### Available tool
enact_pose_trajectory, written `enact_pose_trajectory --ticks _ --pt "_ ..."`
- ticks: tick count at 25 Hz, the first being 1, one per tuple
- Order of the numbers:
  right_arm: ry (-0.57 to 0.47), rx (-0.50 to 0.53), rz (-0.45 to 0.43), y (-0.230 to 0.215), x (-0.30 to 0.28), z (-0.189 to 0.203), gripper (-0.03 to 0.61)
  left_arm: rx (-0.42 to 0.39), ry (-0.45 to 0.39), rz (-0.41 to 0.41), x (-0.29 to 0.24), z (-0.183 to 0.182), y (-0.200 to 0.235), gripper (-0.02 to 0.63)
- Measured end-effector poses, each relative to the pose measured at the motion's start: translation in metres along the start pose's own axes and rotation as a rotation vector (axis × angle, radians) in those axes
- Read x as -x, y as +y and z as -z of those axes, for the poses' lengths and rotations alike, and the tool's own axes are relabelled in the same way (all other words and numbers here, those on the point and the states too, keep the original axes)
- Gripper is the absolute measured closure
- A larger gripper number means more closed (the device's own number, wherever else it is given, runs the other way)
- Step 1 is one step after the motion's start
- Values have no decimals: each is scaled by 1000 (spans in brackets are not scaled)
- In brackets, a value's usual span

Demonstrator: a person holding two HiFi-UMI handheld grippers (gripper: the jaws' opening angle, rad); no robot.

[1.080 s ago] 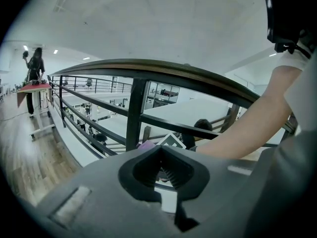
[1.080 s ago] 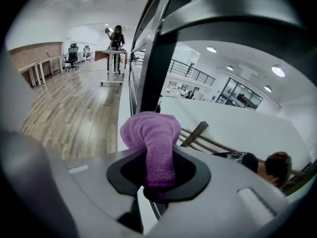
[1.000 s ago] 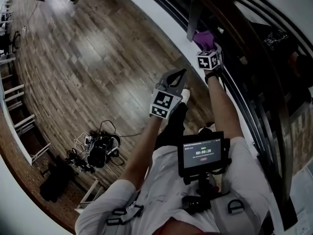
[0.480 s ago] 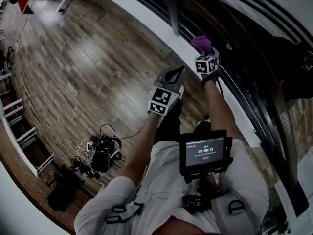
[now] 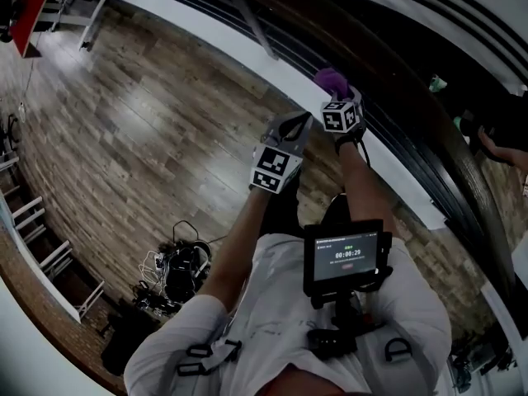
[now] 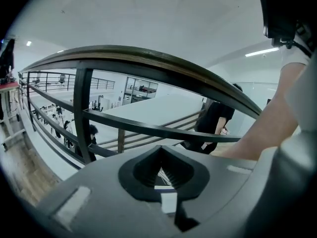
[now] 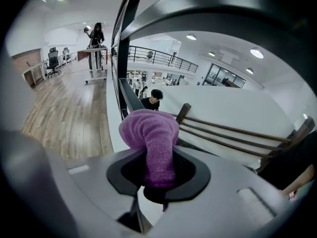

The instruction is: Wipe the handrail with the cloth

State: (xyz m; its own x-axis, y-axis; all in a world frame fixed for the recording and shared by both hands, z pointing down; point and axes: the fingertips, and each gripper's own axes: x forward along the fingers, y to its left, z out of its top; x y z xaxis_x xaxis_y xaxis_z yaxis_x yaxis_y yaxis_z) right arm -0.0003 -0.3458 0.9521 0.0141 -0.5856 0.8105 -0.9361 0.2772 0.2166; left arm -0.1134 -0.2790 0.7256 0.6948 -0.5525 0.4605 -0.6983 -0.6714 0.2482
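Observation:
The dark wooden handrail curves from top centre to lower right in the head view, above black metal rails. My right gripper is shut on a bunched purple cloth, held up by the rails just below the handrail. In the right gripper view the cloth sticks out of the right gripper, and the handrail passes overhead. Whether they touch I cannot tell. My left gripper hangs shut and empty left of it, facing the handrail.
A white ledge runs under the rails beside the wood floor. A black post stands at the left. Cables and gear lie on the floor. A person in black stands beyond the railing. A screen hangs on the chest.
The railing has swung across the head view and the post near the cloth has slid off to the upper left. Both grippers keep their pose; the right still holds the cloth.

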Motion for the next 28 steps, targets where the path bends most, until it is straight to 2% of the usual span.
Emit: enact_pose_trajectory --ticks 13,22,28 --pt "36 -107 62 -54 49 89 492 -58 68 181 -35 16 -95 615" --pt "58 -231 70 -98 81 144 491 -120 104 276 -62 22 -153 615" --pt "75 -286 111 -132 106 193 491 -138 138 359 -75 33 -204 615"
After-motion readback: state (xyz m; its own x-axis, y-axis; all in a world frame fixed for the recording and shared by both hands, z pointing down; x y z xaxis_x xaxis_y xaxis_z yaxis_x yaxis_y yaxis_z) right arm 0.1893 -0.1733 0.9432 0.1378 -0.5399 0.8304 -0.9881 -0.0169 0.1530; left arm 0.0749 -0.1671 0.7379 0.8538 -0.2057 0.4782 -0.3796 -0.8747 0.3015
